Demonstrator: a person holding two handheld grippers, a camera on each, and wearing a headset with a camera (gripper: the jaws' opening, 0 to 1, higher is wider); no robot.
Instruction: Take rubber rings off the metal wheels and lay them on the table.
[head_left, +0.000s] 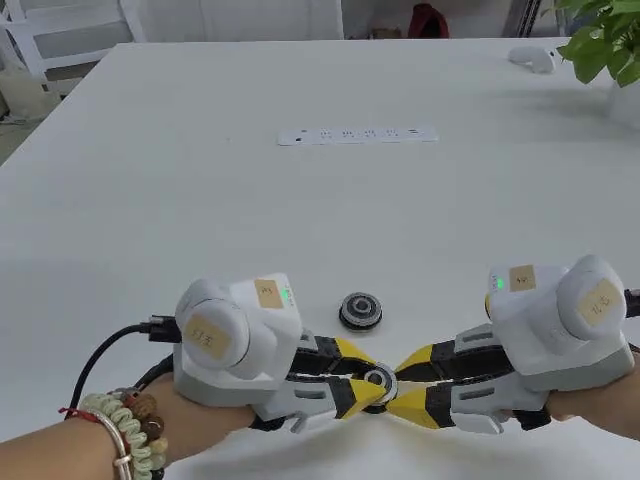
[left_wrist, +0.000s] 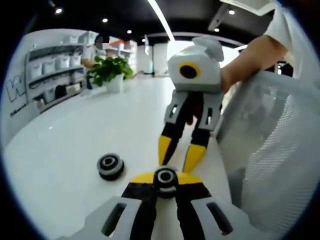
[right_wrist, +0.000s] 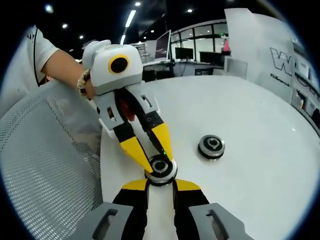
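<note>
The left gripper (head_left: 365, 380) and right gripper (head_left: 395, 383) both pinch their jaws on one wheel (head_left: 379, 378); a second wheel (head_left: 360, 310) waits on the table (head_left: 300, 200), where no ring lies yet.

**A Big Office Room**

This was an office. A long white table (head_left: 200, 190) stood in it, with a white power strip (head_left: 357, 134) lying on top. Computer screens (right_wrist: 182, 52) sat at the back, near glass walls (right_wrist: 205, 32). A grey mesh chair (right_wrist: 45, 160) was pulled up close. Shelves (left_wrist: 50, 75) with white boxes (left_wrist: 65, 62) ran along one wall. A green plant (left_wrist: 107, 70) grew nearby. Small round lights (left_wrist: 104, 20) shone from a black ceiling (left_wrist: 125, 12).
</note>
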